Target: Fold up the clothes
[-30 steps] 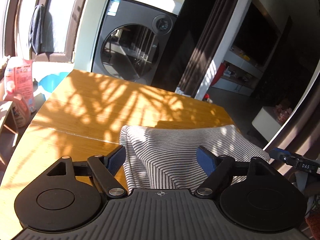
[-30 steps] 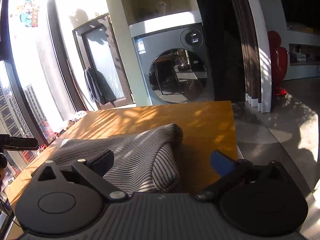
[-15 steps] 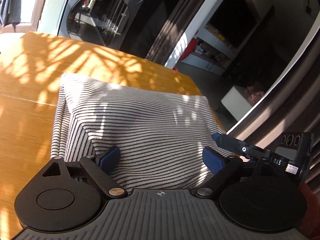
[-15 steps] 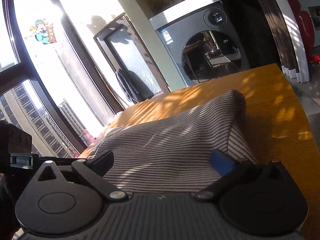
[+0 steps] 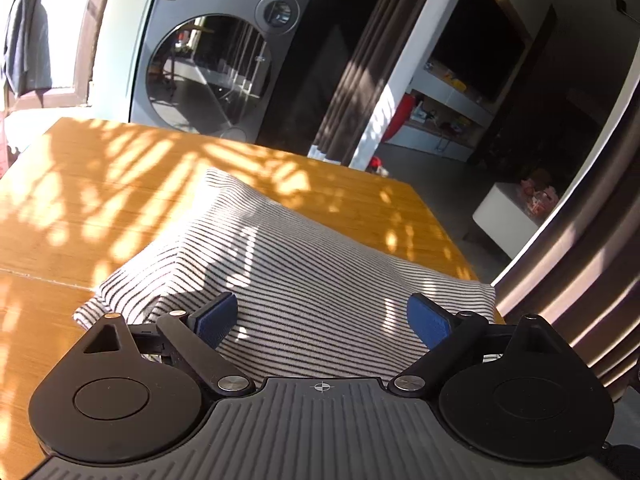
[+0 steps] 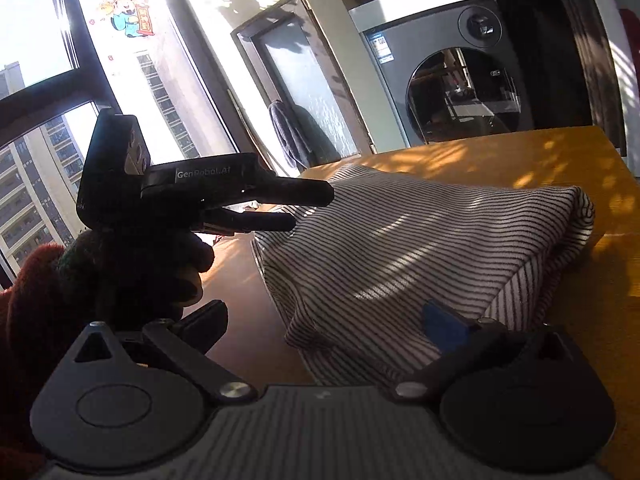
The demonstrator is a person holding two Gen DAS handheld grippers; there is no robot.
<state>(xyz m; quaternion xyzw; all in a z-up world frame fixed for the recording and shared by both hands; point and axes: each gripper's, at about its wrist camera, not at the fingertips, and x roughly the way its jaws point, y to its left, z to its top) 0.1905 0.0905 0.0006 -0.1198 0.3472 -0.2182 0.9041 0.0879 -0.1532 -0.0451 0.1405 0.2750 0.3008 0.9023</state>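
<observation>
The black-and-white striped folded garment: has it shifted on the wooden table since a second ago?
Cannot tell. The striped garment looks bigger against the table and washing machine, but the camera itself clearly moved.

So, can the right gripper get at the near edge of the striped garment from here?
Probably yes. The right gripper is open, and the striped garment lies on the table with its near hem between the fingers. Nothing blocks it; the left gripper sits off to the side.

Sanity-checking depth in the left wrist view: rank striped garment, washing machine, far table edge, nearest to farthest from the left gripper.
1. Striped garment, right between the open left gripper fingers.
2. Far table edge, beyond the garment.
3. Washing machine, behind the table, upper left.
</observation>
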